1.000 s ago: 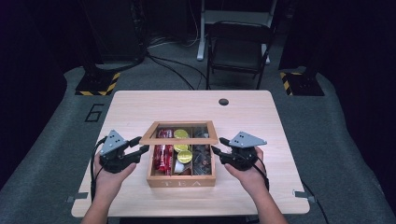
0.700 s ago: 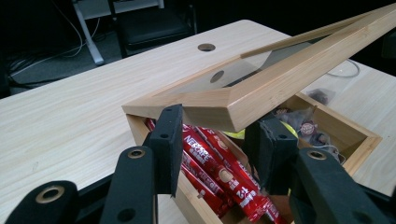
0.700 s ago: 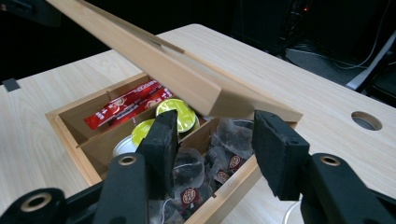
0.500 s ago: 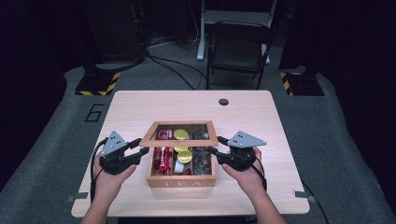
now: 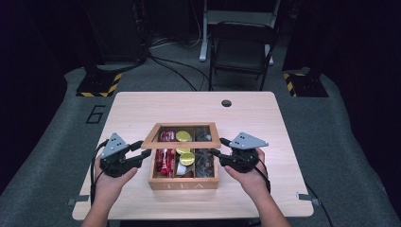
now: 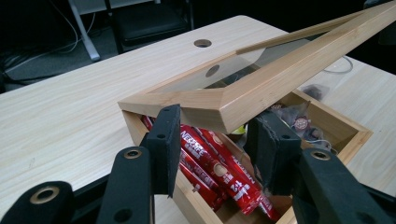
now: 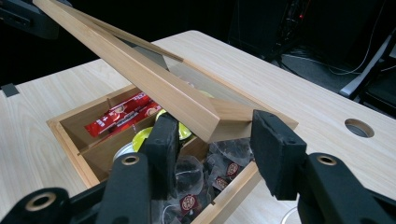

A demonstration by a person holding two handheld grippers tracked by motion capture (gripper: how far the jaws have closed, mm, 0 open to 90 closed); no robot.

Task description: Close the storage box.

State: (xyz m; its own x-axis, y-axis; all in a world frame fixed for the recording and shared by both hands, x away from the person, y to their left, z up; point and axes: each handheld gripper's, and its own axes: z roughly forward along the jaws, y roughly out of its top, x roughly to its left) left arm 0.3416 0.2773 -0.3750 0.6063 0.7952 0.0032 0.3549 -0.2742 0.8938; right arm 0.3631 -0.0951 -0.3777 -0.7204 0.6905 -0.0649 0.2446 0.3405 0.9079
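Left gripper (image 5: 140, 152) and right gripper (image 5: 216, 147), jaws apart, flanked the raised glass-paned lid (image 5: 182, 136) of the wooden tea box (image 5: 183, 183) near the table (image 5: 142, 106) front. The lid partly hid red sachets (image 6: 219, 175), yellow capsules (image 5: 187, 158) and tea bags (image 7: 219, 175).

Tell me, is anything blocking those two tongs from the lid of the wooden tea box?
Nothing visible is. The left tongs and right tongs sit at the two front corners of the raised glass lid, each corner lying between open jaws. Below the lid, the tea box holds red sachets, yellow-lidded pods and tea bags.
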